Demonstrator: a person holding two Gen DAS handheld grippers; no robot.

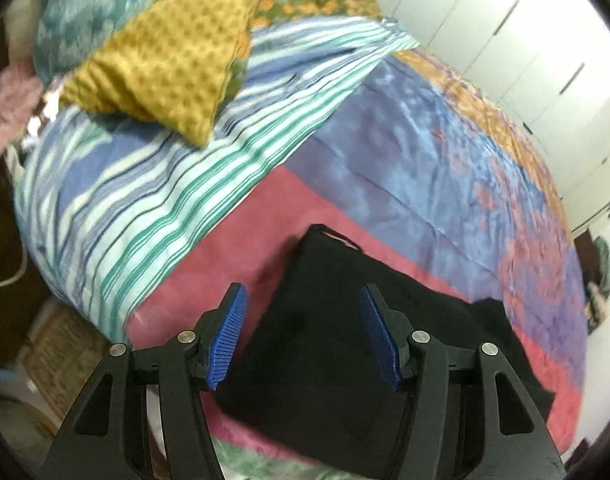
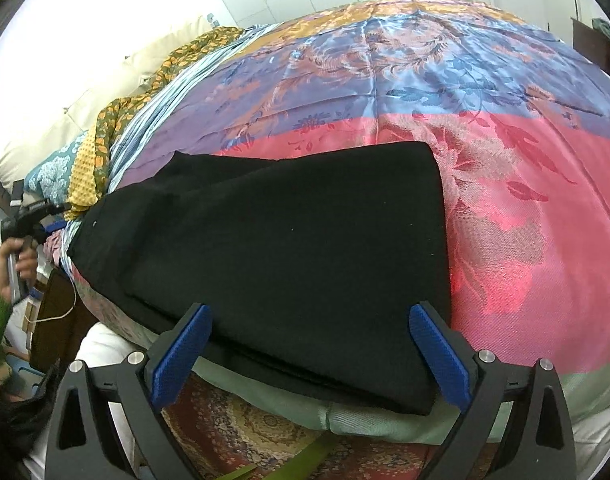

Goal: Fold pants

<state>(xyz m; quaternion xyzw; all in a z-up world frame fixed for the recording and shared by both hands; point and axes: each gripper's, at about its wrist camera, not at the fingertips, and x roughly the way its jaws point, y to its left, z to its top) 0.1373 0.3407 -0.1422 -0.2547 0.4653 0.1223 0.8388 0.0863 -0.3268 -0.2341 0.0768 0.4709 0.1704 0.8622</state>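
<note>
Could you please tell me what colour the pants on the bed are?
The pants are plain black, clearest in the right wrist view.

left gripper [image 1: 303,334] angled downward, jaws parted, nothing between the pads. right gripper [image 2: 309,354] angled downward too, jaws wide apart, empty. left hand [image 2: 19,262], green sleeve, gripping its handle.

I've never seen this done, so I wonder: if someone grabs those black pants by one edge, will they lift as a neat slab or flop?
The black pants would probably flop: they are soft cloth in stacked layers, so the fold may slide open. The satin bedspread looks glossy, so a push would likely make them slip rather than bunch.
</note>
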